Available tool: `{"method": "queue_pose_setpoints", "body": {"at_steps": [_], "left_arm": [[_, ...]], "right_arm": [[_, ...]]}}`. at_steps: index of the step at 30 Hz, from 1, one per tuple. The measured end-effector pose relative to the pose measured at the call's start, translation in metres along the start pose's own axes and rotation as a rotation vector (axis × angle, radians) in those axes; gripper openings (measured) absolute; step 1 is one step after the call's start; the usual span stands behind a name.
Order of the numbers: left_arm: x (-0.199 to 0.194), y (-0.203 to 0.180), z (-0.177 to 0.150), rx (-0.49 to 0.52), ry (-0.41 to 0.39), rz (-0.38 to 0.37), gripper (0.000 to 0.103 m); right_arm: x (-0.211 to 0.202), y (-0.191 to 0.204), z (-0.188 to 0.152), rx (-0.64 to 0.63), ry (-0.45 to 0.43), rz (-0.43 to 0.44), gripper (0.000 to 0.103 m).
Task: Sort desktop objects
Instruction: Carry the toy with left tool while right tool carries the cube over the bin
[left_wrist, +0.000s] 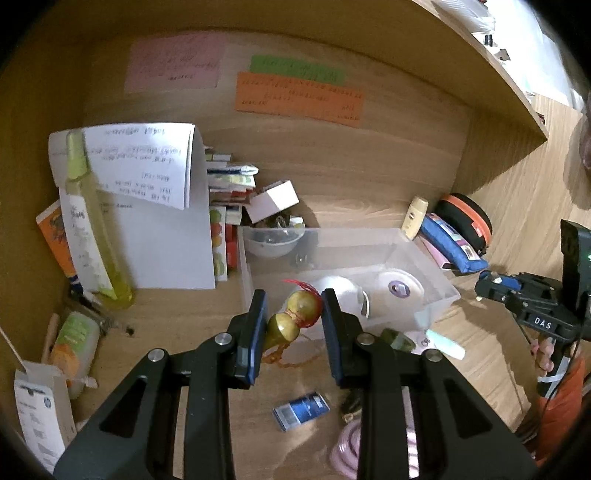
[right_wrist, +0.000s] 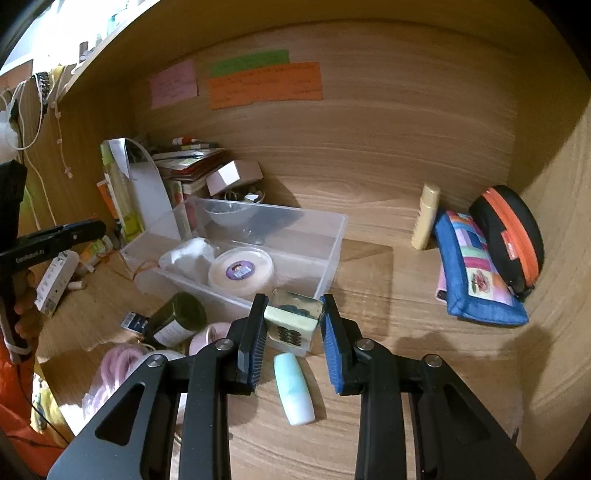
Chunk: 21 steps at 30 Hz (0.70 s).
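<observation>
1. The left gripper pinches a gourd charm between its pads. The charm's long axis runs slantwise across the jaws, fat bulb up toward the right pad, smaller bulb down against the left pad, with orange cord trailing below.

2. The right gripper pinches a small block, pale green with a dark pattern on its near face. The block sits square between the pads, its broad sides against them.

3. The relation that matters: the clear bin lies straight ahead of both grippers and just past their tips. From the left view, the charm hangs over the bin's near wall, so that hand looks the closer of the two to a drop.

4. From the right view, the block sits in front of the bin's near right corner, not plainly over the rim; that hand would need to carry a little further forward and left.

5. Already in the bin: a round lidded tub, a white crumpled thing and a clear bowl at the far end. Free space seems to be in the middle.

6. On the desk under the right gripper lies a pale blue tube, long axis pointing roughly away from the camera, untouched.
</observation>
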<state>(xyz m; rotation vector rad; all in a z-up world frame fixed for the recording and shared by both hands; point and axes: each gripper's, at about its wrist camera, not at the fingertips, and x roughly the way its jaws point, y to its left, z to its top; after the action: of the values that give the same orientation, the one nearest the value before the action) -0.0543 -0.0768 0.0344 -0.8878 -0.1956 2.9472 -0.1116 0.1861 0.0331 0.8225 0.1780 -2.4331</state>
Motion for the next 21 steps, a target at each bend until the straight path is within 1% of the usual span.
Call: {"method": "queue_pose_setpoints", "body": {"at_steps": [5,9,16,21], "left_arm": [[0.011,-0.002,0.009,0.027,0.007,0.008,0.029],[0.022,-0.001,0.016,0.026,0.010,0.014,0.029],[0.055,0.006,0.015,-0.023,0.063,0.006,0.029],[0.072,0.008,0.007,-0.026,0.107,0.008,0.029]], "right_arm": [[0.013,0.000,0.005,0.001,0.011,0.023,0.025],[0.023,0.000,0.011,-0.004,0.012,0.037,0.025],[0.045,-0.003,0.014,0.018,0.034,0.071,0.025],[0.054,-0.001,0.011,0.010,0.055,0.079,0.025]]}}
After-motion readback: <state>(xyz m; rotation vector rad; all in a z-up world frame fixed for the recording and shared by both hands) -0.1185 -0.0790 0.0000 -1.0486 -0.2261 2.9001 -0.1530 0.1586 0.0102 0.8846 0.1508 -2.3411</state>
